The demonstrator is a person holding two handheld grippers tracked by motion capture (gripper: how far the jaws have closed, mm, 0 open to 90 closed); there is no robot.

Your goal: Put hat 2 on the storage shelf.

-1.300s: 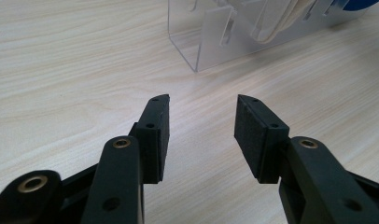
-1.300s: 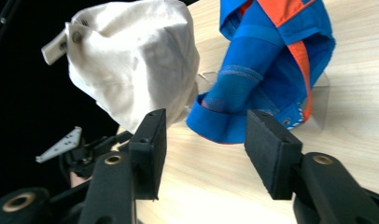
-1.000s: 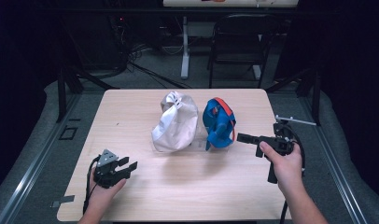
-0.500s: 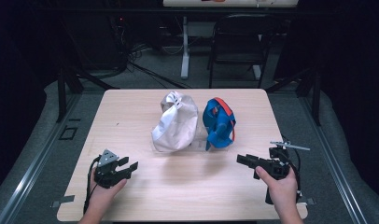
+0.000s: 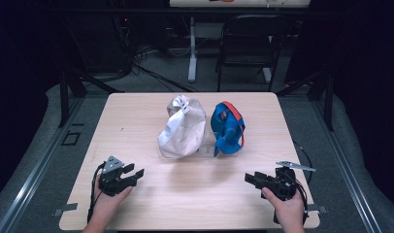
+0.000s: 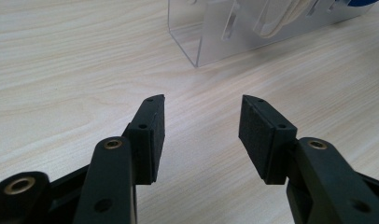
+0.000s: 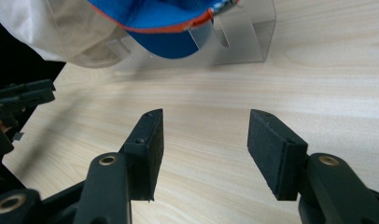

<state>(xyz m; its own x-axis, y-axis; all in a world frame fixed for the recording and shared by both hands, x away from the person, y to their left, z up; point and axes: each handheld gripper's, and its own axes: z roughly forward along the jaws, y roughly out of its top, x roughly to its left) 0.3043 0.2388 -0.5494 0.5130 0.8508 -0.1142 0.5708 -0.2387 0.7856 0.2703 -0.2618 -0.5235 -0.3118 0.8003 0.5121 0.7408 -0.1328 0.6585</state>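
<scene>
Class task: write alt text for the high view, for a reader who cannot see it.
A white cap and a blue cap with orange trim stand side by side on a clear stand at the middle of a wooden table. Nearer the camera, a person's hands hold the left gripper and right gripper, jaws open and empty.

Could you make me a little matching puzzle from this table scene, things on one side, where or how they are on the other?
Things:
1. white cap
2. blue cap
3. left gripper
4. clear stand

Descriptions:
A. open and holding nothing, near the table's front left corner
B. see-through, holding up the caps
C. the left one of the two on the stand, in the high view
D. has an orange trim, the right one of the two in the high view

Pairs: 1-C, 2-D, 3-A, 4-B
</scene>
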